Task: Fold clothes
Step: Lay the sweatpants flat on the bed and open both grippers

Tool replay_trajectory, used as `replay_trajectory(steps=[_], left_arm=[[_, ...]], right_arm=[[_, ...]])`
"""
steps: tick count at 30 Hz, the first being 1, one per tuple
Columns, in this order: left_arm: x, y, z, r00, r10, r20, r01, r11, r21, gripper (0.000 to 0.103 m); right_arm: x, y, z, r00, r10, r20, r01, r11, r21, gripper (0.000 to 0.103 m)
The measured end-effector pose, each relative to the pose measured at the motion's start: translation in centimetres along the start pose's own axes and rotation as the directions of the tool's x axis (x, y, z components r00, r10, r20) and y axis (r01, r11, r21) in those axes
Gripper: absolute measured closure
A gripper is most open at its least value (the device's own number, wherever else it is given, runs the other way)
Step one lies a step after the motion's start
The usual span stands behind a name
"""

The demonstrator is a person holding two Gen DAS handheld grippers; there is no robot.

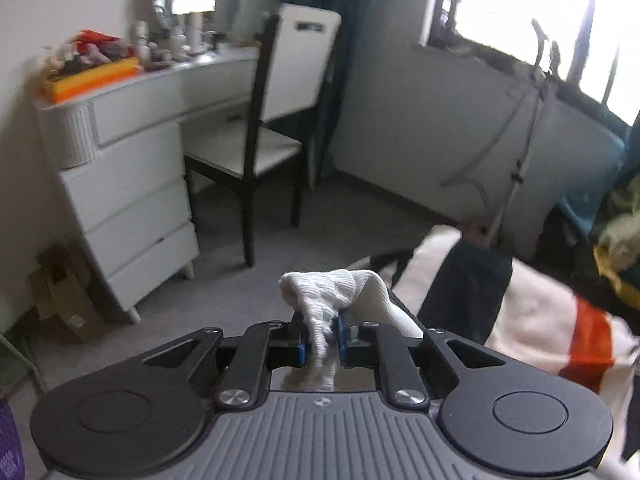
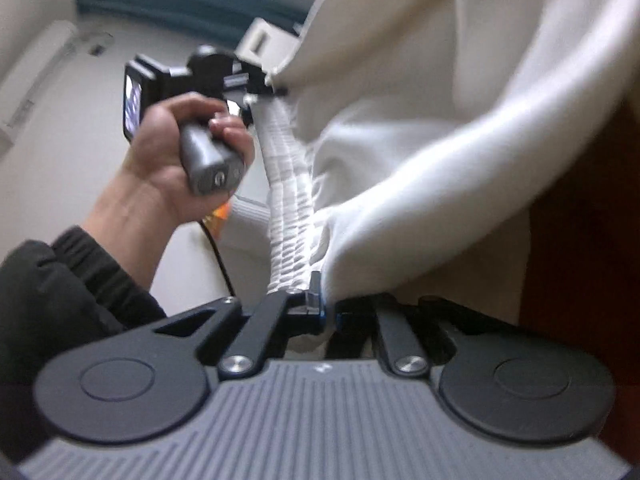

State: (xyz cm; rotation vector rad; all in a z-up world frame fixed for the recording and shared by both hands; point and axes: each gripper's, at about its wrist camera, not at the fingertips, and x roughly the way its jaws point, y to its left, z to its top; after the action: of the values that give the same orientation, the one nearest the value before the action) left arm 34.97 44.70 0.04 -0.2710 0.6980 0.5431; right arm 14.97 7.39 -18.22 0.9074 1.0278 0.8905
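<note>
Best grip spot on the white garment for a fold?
The ribbed hem band: thick, firm and stretched taut. The left gripper and right gripper already pinch its ends; come edge-on, as they do. The loose body would bunch.

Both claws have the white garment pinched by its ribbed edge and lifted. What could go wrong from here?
1. The left claw holds only a thin bunch of the white garment's ribbed edge; a tug could pull it free.
2. The right claw bites near the same ribbed band, stretched taut between the two; spreading further may strain the knit.
3. Most of the cloth hangs loose and creased, so it may land crooked on the striped blanket.
</note>
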Motion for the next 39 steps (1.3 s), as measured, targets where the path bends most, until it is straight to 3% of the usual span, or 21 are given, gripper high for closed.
replay_trajectory(steps=[2,5,6,7,8,9,10,15,18,22,25,28,32,37,39], left_arm=[[0.5,-0.7,-0.3,1.0,-0.005,0.016,0.004,0.998,0.068,0.082],[0.0,-1.2,-0.6,1.0,0.0,0.025,-0.002,0.996,0.085,0.07],[-0.7,-1.2,-0.6,1.0,0.002,0.025,-0.004,0.997,0.079,0.064],[-1.6,-1.1,-0.6,1.0,-0.002,0.026,0.0,0.998,0.067,0.061],[-2.7,-1.1,-0.6,0.999,-0.008,0.032,0.006,0.999,0.053,0.05],[-4.0,-1.2,-0.6,0.999,-0.015,0.045,0.013,0.999,0.044,0.035],[-5.5,-1.4,-0.6,0.998,-0.023,0.063,0.021,0.999,0.04,0.03],[-13.1,-3.6,-2.1,0.985,-0.11,0.136,0.094,0.989,0.115,0.025],[-18.0,-5.5,-4.2,0.971,-0.168,0.169,0.141,0.977,0.162,0.025],[-24.3,-8.0,-8.2,0.947,-0.25,0.2,0.205,0.953,0.222,0.024],[-28.7,-10.4,-11.9,0.927,-0.321,0.193,0.267,0.927,0.262,0.024],[-32.7,-12.6,-15.7,0.896,-0.395,0.203,0.333,0.9,0.281,0.024],[-36.6,-15.5,-21.1,0.857,-0.478,0.191,0.413,0.861,0.297,0.024],[-39.2,-18.3,-27.5,0.811,-0.567,0.149,0.51,0.808,0.295,0.023],[-39.6,-18.9,-29.7,0.801,-0.579,0.15,0.522,0.799,0.299,0.023]], right_arm=[[-0.3,-0.8,0.0,1.0,0.003,-0.019,-0.002,0.999,0.039,0.092],[-0.4,-0.7,0.3,0.999,-0.009,-0.047,0.012,0.997,0.072,0.088],[0.1,-0.2,0.4,0.998,-0.027,-0.058,0.031,0.997,0.069,0.078],[-0.2,0.0,0.4,0.997,-0.042,-0.065,0.046,0.997,0.067,0.059],[-0.9,0.3,0.2,0.996,-0.051,-0.067,0.055,0.996,0.065,0.045],[-1.5,0.6,0.1,0.996,-0.058,-0.067,0.062,0.996,0.062,0.019],[-2.3,1.1,-0.1,0.996,-0.066,-0.062,0.069,0.997,0.044,0.015],[-8.1,4.4,-0.7,0.991,-0.133,0.001,0.132,0.983,-0.125,0.015],[-13.3,6.5,-0.9,0.973,-0.208,0.097,0.228,0.92,-0.319,0.016],[-18.3,9.0,1.1,0.929,-0.269,0.253,0.359,0.816,-0.453,0.016],[-24.1,9.5,1.6,0.884,-0.29,0.366,0.448,0.749,-0.488,0.016],[-29.0,9.8,1.8,0.834,-0.295,0.467,0.526,0.681,-0.509,0.016],[-34.2,9.5,1.7,0.764,-0.283,0.58,0.606,0.625,-0.493,0.016],[-38.9,7.9,1.6,0.693,-0.253,0.675,0.666,0.582,-0.466,0.016],[-39.8,6.9,1.6,0.665,-0.245,0.705,0.69,0.563,-0.455,0.016]])
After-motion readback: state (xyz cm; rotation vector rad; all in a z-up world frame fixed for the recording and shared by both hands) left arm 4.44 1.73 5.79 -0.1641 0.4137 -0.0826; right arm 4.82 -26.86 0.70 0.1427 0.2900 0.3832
